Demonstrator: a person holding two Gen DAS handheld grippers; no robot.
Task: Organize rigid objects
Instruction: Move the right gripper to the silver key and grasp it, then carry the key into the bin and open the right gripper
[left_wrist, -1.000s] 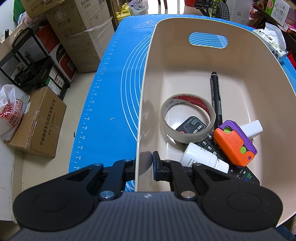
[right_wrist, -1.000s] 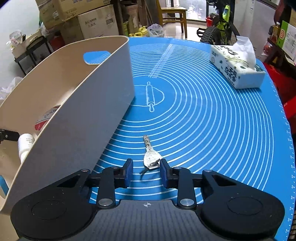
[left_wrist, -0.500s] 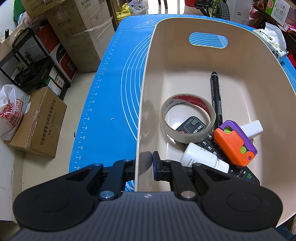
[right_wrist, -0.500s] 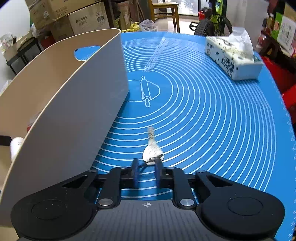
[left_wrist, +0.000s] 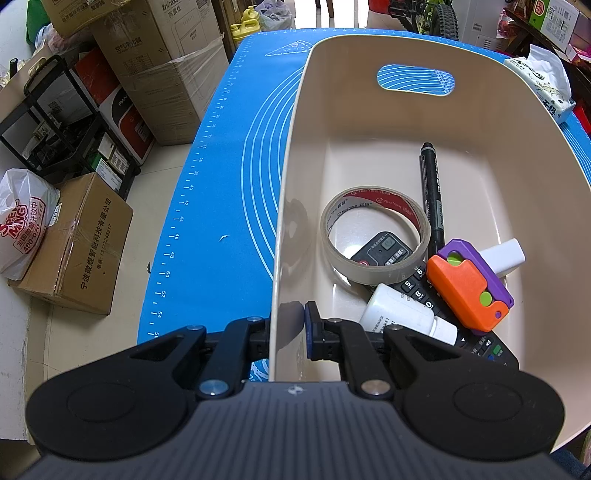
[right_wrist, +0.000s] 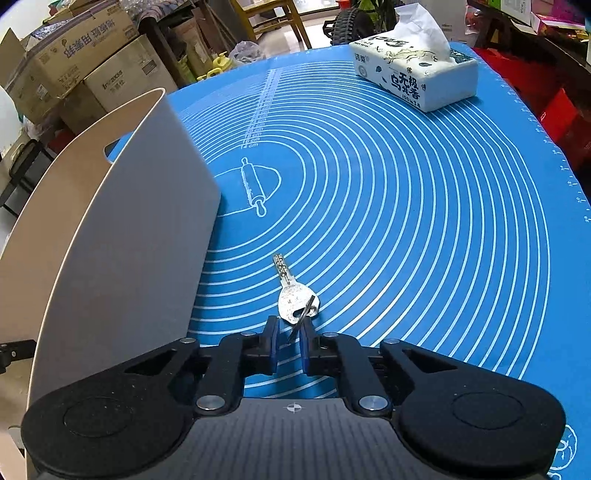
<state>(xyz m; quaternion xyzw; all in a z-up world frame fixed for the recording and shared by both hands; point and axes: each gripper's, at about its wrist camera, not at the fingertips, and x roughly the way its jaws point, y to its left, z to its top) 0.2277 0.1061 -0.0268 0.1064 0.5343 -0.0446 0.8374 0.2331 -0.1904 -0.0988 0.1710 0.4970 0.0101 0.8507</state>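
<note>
Key (right_wrist: 291, 291) lies flat on blue mat (right_wrist: 406, 221) just beside bin (right_wrist: 122, 258), long axis away from camera, tip far, bow near. Right gripper (right_wrist: 289, 341) jaws, just reopening, stand apart around dark key ring (right_wrist: 303, 317); contact unclear. Left gripper (left_wrist: 287, 325) clamps bin wall. Only left wrist view shows bin contents: tape roll (left_wrist: 375, 236), marker (left_wrist: 432, 195), remote (left_wrist: 417, 284) partly covered.

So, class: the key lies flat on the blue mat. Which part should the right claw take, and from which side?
Take the key ring at the key's wide head. The blade lies flat on the mat, but the ring tilts up off it. Come from above at the head end, where the right claw has just been opening around the ring.
</note>
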